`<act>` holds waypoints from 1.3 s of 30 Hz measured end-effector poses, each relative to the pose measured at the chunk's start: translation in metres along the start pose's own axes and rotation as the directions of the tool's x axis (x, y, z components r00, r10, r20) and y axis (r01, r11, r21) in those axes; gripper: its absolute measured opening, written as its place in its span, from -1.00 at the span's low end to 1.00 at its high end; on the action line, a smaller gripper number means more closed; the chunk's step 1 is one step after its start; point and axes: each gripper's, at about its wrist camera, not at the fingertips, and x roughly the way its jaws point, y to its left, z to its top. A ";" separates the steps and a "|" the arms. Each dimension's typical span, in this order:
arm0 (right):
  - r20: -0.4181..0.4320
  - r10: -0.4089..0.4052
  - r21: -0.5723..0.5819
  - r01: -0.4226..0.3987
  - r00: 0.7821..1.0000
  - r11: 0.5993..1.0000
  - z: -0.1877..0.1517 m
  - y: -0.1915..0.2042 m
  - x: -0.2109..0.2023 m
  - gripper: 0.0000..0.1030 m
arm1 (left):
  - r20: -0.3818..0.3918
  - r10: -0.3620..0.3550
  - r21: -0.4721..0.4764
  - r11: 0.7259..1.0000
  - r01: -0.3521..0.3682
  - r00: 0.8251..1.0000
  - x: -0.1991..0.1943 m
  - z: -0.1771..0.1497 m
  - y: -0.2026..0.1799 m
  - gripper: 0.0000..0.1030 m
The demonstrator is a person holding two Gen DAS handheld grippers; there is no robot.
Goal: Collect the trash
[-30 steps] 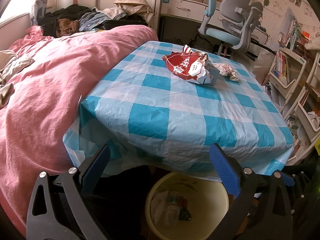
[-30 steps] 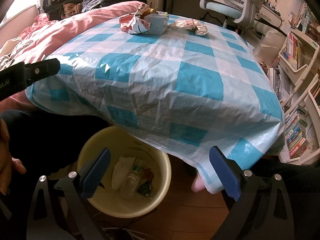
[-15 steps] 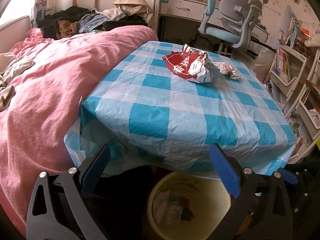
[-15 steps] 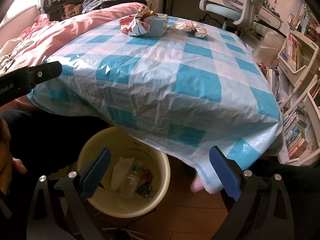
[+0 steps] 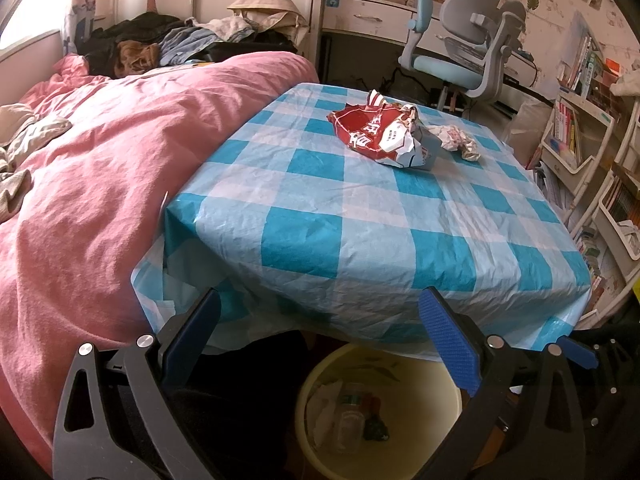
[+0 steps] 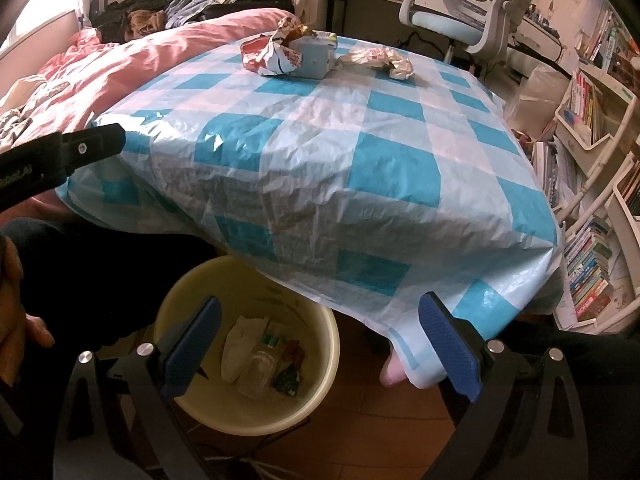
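A crumpled red and white snack bag [image 5: 380, 134] [image 6: 268, 54] lies at the far side of the blue-checked table [image 5: 360, 224] [image 6: 360, 152], against a small grey-blue carton [image 6: 314, 58]. A crumpled white wrapper [image 5: 456, 140] [image 6: 380, 58] lies just right of them. A pale yellow bin [image 5: 420, 412] [image 6: 248, 400] stands on the floor under the near table edge, holding a plastic bottle and wrappers. My left gripper [image 5: 320, 344] and my right gripper [image 6: 320, 344] are both open and empty, low in front of the table, above the bin.
A bed with a pink duvet [image 5: 100, 160] runs along the table's left side. A grey-blue office chair [image 5: 468, 52] and a desk stand behind the table. Bookshelves [image 5: 580, 140] stand on the right. The left gripper's body [image 6: 60, 152] shows in the right wrist view.
Both grippers have risen and tilted slightly toward the table; the bin sits lower in both views. Both stay open. The trash has not moved.
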 end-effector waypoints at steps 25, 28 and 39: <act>0.132 0.033 -0.040 -0.028 0.991 0.999 0.007 0.003 -0.024 0.83 | 0.052 -0.002 -0.041 0.999 0.004 0.999 -0.003 0.021 0.016 0.86; 0.128 0.043 -0.038 -0.038 0.991 0.999 0.008 0.001 -0.023 0.83 | 0.059 -0.012 -0.053 0.998 0.015 0.998 0.000 0.035 0.005 0.86; 0.104 0.088 0.025 -0.091 0.991 0.996 0.012 -0.014 -0.011 0.83 | 0.043 0.005 0.054 0.998 -0.008 0.999 0.067 0.118 -0.060 0.86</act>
